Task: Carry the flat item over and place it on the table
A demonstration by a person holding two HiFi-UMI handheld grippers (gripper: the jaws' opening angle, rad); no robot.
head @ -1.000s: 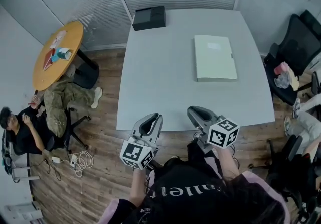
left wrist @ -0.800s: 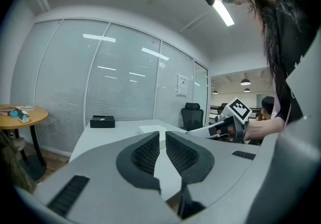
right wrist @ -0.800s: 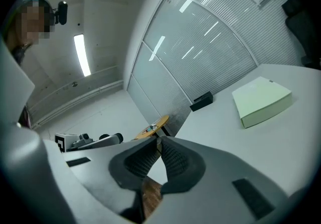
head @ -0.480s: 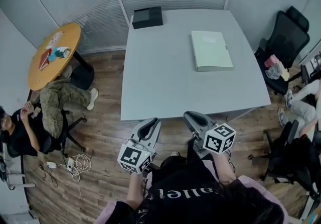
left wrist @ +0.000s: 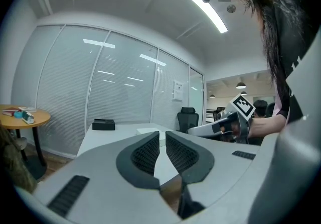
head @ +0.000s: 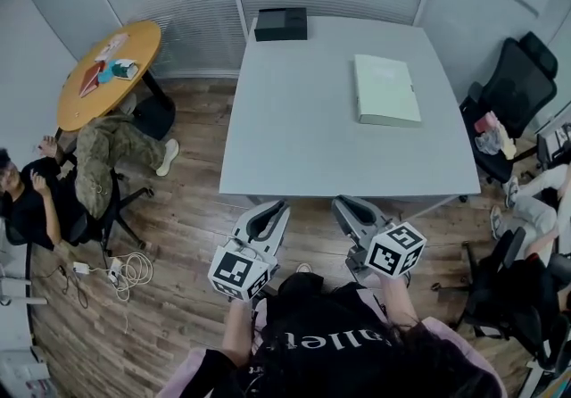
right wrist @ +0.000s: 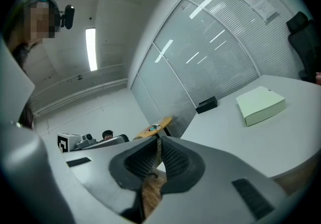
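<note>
The flat item, a pale green box (head: 386, 90), lies on the grey table (head: 303, 120) toward its far right side. In the right gripper view the box (right wrist: 260, 103) rests out on the tabletop (right wrist: 241, 132), well away from the jaws. My left gripper (head: 277, 208) and right gripper (head: 344, 204) hover side by side over the wooden floor, just short of the table's near edge. Both are shut with nothing between the pads. In the left gripper view the jaws (left wrist: 162, 135) partly hide the box (left wrist: 145, 130). The right gripper's jaws (right wrist: 158, 142) meet tip to tip.
A black box (head: 281, 23) sits at the table's far left corner. A round wooden table (head: 109, 73) and a seated person (head: 36, 200) are at the left, with cables (head: 125, 271) on the floor. Black office chairs (head: 513, 93) stand at the right. Blinded glass walls close the back.
Both grippers, shut and empty throughout, have drawn back from the table's near edge and now hang over the floor. The pale green box has stayed where it lay.
</note>
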